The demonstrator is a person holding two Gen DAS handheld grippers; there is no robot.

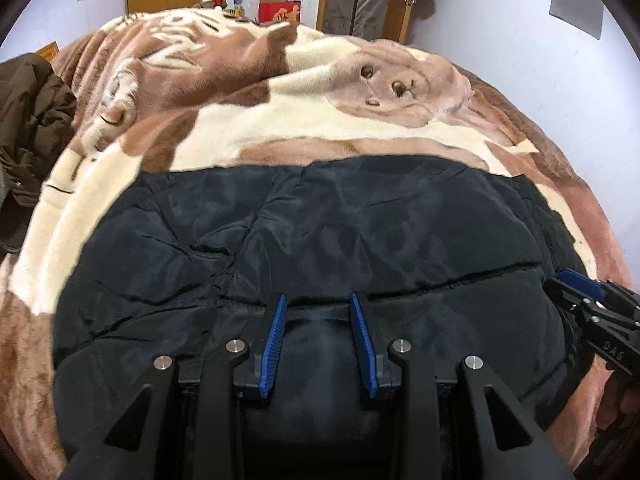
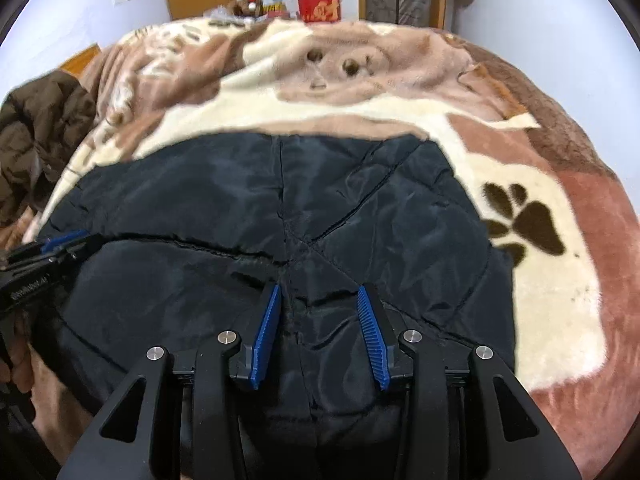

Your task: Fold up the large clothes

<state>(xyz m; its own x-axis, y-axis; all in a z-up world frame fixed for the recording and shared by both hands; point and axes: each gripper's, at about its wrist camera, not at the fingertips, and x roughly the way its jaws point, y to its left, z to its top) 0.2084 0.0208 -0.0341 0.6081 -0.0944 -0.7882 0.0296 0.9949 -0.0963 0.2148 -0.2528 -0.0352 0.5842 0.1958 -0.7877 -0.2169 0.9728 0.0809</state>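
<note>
Left wrist view shows the left hand-held gripper (image 1: pixel 318 300) and right hand-held gripper (image 2: pixel 318 292), both jaws apart, low over the quilted, slick black jacket (image 1: pixel 320 224) lying partly folded on the plush bed blanket (image 1: pixel 320 120), so pinching its near edge seems next.

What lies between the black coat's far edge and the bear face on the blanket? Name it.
Only bare blanket: a brown band, then cream plush, between the black coat and the bear face. Both wrist views show it.
</note>
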